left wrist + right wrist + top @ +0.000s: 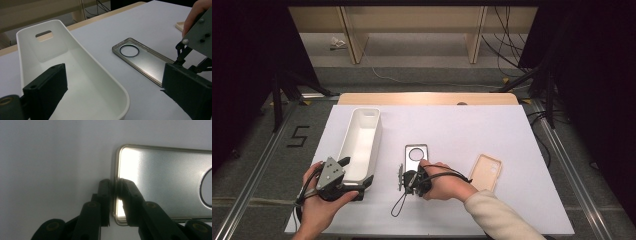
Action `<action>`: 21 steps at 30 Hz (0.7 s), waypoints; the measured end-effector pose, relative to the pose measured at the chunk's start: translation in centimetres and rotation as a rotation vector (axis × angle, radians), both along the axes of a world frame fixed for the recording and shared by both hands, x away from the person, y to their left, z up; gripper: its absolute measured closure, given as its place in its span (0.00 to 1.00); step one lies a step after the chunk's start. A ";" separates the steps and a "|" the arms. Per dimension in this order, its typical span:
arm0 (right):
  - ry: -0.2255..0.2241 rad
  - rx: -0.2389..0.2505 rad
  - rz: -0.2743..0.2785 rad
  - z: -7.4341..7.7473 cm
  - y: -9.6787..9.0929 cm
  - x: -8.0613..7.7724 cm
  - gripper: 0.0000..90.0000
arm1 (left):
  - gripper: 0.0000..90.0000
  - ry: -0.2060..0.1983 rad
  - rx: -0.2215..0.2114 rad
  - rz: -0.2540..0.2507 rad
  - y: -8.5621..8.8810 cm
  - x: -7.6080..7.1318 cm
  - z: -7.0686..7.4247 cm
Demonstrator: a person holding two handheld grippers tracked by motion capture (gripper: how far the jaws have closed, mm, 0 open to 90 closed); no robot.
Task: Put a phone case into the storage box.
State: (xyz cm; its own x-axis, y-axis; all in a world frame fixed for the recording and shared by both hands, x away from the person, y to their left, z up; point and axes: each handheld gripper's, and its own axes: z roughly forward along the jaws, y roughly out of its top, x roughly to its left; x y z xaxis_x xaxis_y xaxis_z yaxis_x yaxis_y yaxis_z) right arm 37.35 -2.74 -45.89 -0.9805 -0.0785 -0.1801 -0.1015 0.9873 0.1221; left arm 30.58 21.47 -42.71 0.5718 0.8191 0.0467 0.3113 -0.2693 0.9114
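A grey translucent phone case [416, 154] [142, 58] [162, 182] lies flat at the middle of the white table, its round camera hole at the far end. My right gripper [412, 174] [115, 185] comes in from the near side. It is shut on the raised rim of the case's near short end, with one pad outside the rim and one inside. A long white tray [373, 135] [100, 66] stands empty to the left. My left gripper [356, 172] [113, 80] is open wide at the tray's near end, one jaw inside the tray and the other outside over the table.
A beige phone case [486, 172] [180, 25] lies to the right of the grey one. The table's near edge [432, 234] is close behind both hands. A black cord loop [399, 205] trails on the table by the right hand. Stands and cables are on the floor around the table.
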 end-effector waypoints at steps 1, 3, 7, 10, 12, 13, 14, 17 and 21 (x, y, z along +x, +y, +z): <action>-0.003 -0.001 0.003 0.0 0.0 0.0 0.89 | 0.06 0.000 0.001 0.000 0.0 0.0 0.0; -0.005 -0.001 0.005 0.0 0.0 -0.1 0.91 | 0.06 -0.002 0.001 0.000 0.0 0.0 0.0; -0.017 -0.004 0.006 0.0 0.1 -0.1 0.94 | 0.06 -0.004 0.002 -0.001 0.0 0.0 0.0; -0.020 -0.006 0.007 0.0 0.1 -0.1 0.95 | 0.06 -0.005 0.003 -0.002 0.0 0.0 0.0; -0.022 -0.004 0.007 0.0 0.1 -0.2 0.96 | 0.06 -0.005 0.004 -0.002 0.0 0.0 0.0; -0.024 -0.005 0.008 0.0 0.1 -0.3 0.96 | 0.06 -0.005 0.005 -0.002 -0.1 0.0 0.0; -0.024 -0.005 0.008 0.0 0.1 -0.3 0.96 | 0.06 -0.005 0.005 -0.002 -0.1 0.0 0.0; -0.026 -0.003 0.010 0.0 0.1 -0.3 0.97 | 0.06 -0.007 0.003 -0.001 -0.1 -0.1 0.0; -0.023 -0.001 0.007 0.0 0.0 -0.3 0.98 | 0.06 -0.007 0.002 0.000 0.0 0.0 0.0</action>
